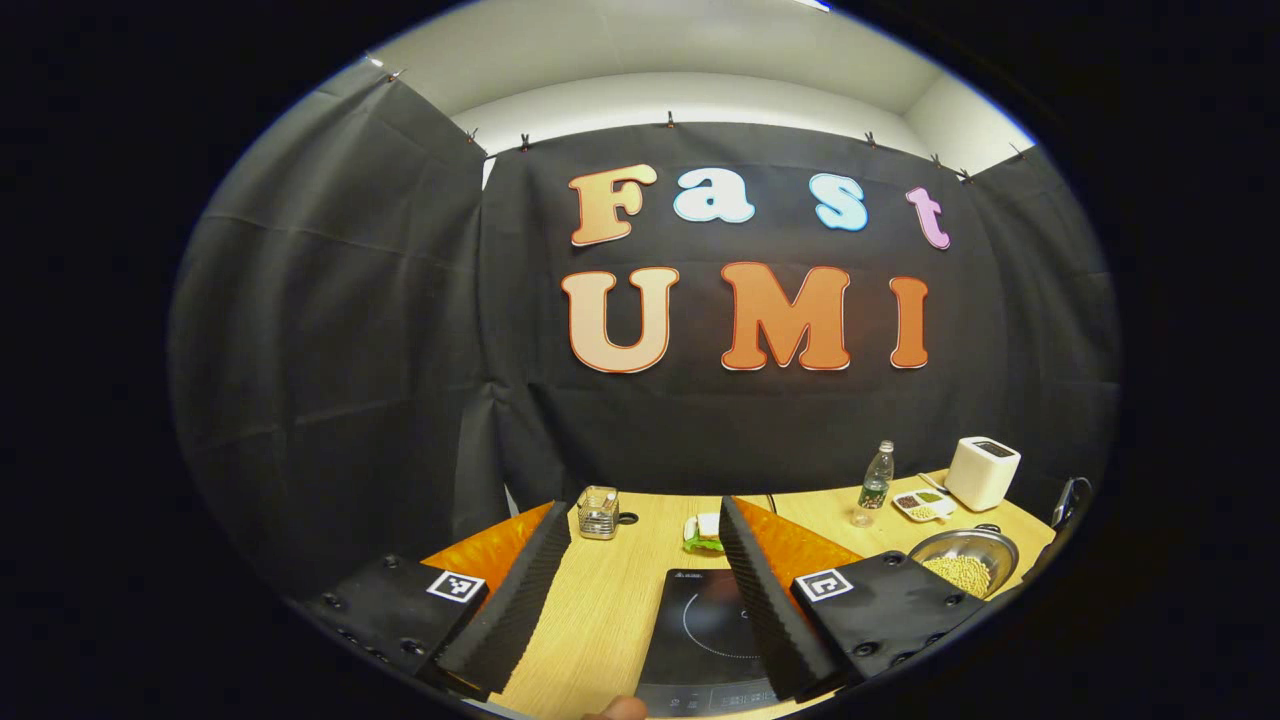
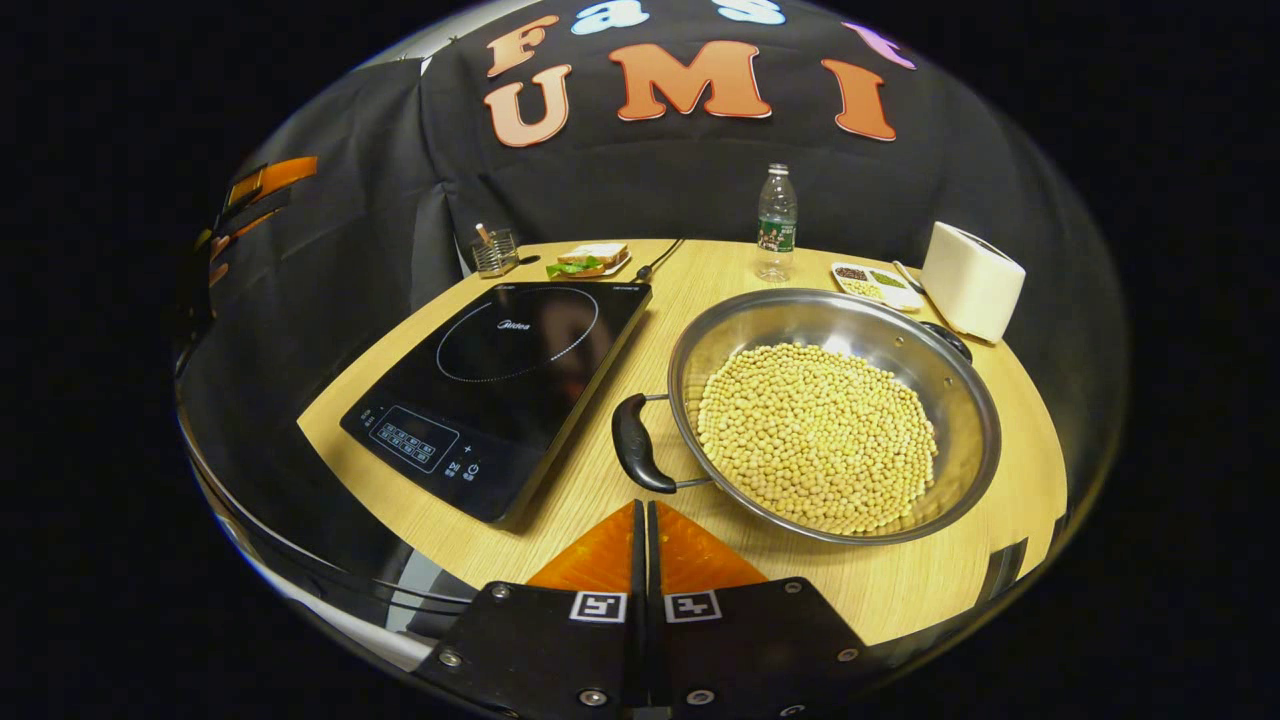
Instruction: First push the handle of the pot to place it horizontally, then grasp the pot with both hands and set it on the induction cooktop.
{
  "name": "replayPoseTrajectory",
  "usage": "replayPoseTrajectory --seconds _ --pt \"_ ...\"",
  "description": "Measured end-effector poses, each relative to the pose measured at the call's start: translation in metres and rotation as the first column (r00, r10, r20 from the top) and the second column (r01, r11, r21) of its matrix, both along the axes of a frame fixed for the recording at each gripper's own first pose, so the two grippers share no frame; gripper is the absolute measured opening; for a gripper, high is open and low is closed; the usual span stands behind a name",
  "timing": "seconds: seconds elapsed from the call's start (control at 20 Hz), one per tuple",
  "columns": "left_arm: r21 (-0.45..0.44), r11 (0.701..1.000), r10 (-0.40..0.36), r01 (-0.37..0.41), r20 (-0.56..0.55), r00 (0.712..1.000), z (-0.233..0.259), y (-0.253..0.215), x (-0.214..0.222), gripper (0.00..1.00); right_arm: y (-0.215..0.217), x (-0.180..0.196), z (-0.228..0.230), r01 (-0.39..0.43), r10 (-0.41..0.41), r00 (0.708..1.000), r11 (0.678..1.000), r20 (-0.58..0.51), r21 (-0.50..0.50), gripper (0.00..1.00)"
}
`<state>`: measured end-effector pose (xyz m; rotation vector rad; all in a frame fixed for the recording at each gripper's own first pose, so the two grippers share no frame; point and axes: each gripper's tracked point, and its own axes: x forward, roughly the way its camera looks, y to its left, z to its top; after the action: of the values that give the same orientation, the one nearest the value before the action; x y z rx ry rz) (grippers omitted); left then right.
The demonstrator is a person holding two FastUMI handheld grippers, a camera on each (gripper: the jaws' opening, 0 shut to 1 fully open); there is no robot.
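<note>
In the left gripper view, my left gripper [image 1: 640,545] is held up over the near edge of the table [image 1: 610,590], its jaws spread wide with nothing between them. Through the gap I look down on the cooktop [image 1: 700,625], which lies just below. The pot [image 1: 968,562] sits well off to the right of the cooktop, at the rim of what I can see from here, with pale beans heaped in it. Behind the cooktop stand a small glass [image 1: 598,512] and a plate of food [image 1: 703,533]; farther right of it are a water bottle [image 1: 876,482], a small dish [image 1: 922,506] and a white toaster [image 1: 981,472]. I judge this hand is waiting open and high, ready for the two-handed lift.

In the right gripper view, my right gripper [image 2: 646,515] has its jaws pressed together, gripping nothing. They point at the pot handle [image 2: 633,443], which hangs just ahead, close but not yet touching. The pot [image 2: 835,415] stands on the table just right of the cooktop [image 2: 500,385], and this handle faces toward me and the cooktop's corner instead of lying sideways. Closed jaws make a firm blunt nose for pushing, so I judge the first step, nudging that handle round, is about to start. The beans fill the pot loosely, so a gentle push seems wise.
</note>
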<state>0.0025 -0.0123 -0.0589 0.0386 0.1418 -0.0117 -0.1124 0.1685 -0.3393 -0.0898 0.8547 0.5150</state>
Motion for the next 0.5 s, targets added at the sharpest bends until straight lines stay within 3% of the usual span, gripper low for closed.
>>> replayPoseTrajectory --seconds 0.5 --pt "-0.006 1.0 0.021 -0.021 -0.002 1.0 -0.001 0.008 0.001 0.98 0.019 0.01 -0.003 -0.016 0.016 1.0 0.999 -0.004 0.029 0.0"
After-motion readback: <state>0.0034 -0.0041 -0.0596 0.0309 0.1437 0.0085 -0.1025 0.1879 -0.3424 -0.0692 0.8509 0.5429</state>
